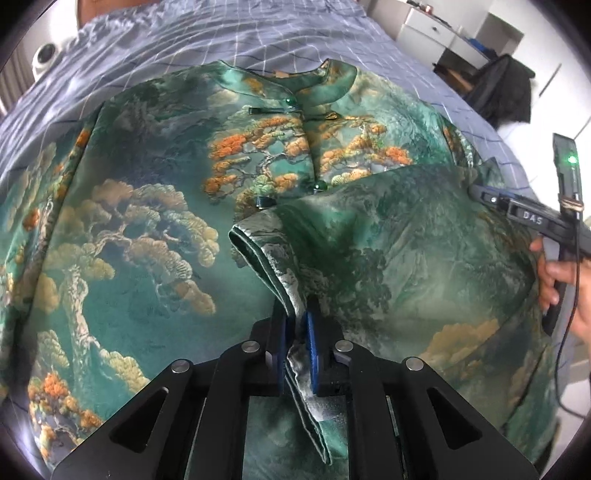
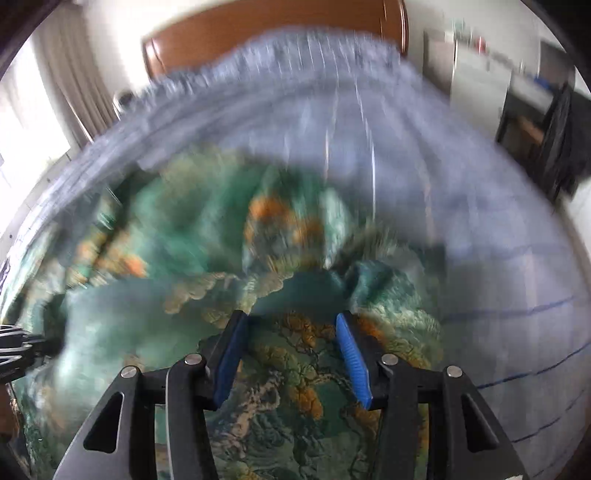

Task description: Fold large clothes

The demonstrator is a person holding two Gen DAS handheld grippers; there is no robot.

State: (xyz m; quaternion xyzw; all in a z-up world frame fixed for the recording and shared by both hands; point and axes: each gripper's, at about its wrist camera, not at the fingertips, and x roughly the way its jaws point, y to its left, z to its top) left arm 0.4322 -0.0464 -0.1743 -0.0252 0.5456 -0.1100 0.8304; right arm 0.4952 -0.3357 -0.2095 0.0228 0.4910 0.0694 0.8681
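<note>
A green silk garment (image 1: 155,221) with orange pine-tree print lies front up on the bed, collar (image 1: 314,79) at the far end. Its right sleeve (image 1: 406,240) is folded across the chest. My left gripper (image 1: 297,325) is shut on the sleeve's cuff edge (image 1: 280,280), holding it just above the garment. My right gripper (image 2: 290,325) is open and empty, hovering over the garment's right side (image 2: 280,387); that view is motion-blurred. In the left wrist view the right gripper (image 1: 476,192) rests at the garment's right shoulder, held by a hand (image 1: 554,273).
The bed has a blue-grey checked sheet (image 1: 184,40) (image 2: 498,258) and a wooden headboard (image 2: 258,40). White drawers (image 1: 436,29) and a dark garment on a chair (image 1: 506,85) stand at the right. A white round device (image 1: 46,55) sits at the left.
</note>
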